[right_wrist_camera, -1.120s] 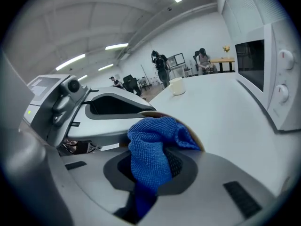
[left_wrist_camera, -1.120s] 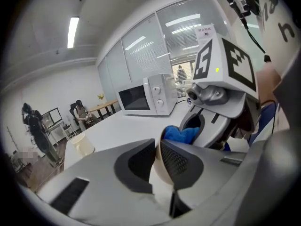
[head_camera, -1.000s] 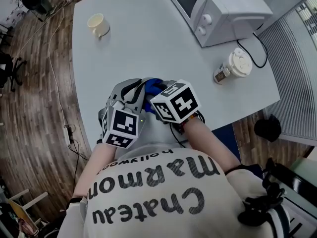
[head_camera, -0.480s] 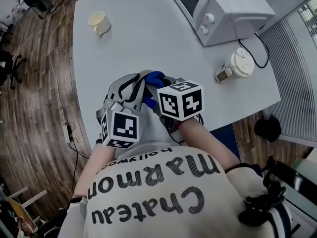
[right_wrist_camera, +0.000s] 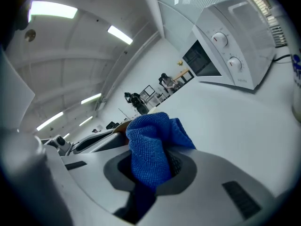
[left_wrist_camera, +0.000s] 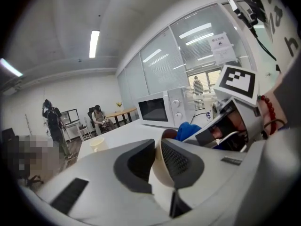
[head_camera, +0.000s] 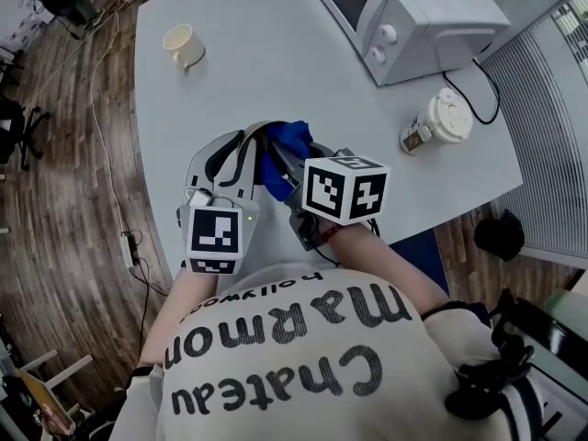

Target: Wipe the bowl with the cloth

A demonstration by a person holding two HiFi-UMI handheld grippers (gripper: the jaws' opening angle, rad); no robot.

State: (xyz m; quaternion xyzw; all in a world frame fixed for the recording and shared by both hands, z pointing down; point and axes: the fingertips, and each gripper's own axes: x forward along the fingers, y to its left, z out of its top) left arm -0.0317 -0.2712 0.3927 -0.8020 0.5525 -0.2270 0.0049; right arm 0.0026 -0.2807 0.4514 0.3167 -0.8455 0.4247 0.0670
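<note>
My left gripper (head_camera: 234, 154) holds a cream bowl (head_camera: 259, 132) with a brown inside, over the table's near edge. In the left gripper view the bowl's wall (left_wrist_camera: 157, 171) stands between the two pads, and both press on it. My right gripper (head_camera: 287, 171) is shut on a bunched blue cloth (head_camera: 287, 145), which lies against the bowl's opening. In the right gripper view the cloth (right_wrist_camera: 150, 149) bulges out between the jaws, with the bowl's rim (right_wrist_camera: 121, 125) just behind it. The bowl's inside is mostly hidden.
On the white table (head_camera: 276, 72) a white microwave (head_camera: 404, 16) stands at the back right. A lidded paper cup (head_camera: 436, 122) is right of my grippers and a cream mug (head_camera: 184, 44) sits at the far left. Several people are in the room behind.
The right gripper has drawn back to the right and the blue cloth now shows more, higher over the bowl. The left gripper has turned a little with the bowl.
</note>
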